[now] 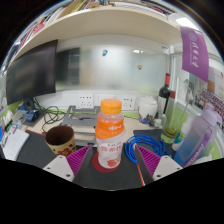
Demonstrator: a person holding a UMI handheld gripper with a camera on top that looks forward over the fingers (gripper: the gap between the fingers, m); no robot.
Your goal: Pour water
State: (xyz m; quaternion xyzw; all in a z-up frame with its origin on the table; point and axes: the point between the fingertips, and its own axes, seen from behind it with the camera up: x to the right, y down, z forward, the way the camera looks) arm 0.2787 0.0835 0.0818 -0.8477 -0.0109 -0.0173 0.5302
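Two purple-padded fingers (78,160) of the gripper (109,163) stand spread wide, and the bottle (110,134) stands between them with a clear gap at each side, so the gripper is released and presses on nothing. That bottle is upright, with an orange cap, orange liquid in its upper part and a pink-and-white label lower down; it rests on a red round coaster (108,166) on the dark worktop (35,152).

Its base is partly cut off by the fingers, and the print on its label is too small to read. Left of the bottle, near it but apart, stands a dark patterned cup (59,138), open side up; what it holds cannot be told. Right of the bottle lies a coil of blue cable (150,143), and further right a pale plastic bottle (196,141) is only partly in view. Behind the bottle sit a keyboard (82,118), a dark monitor (30,72) to the left and a purple banner (194,52) to the right.

Bare worktop shows between the bottle and the cup; the side toward the cable is tighter.
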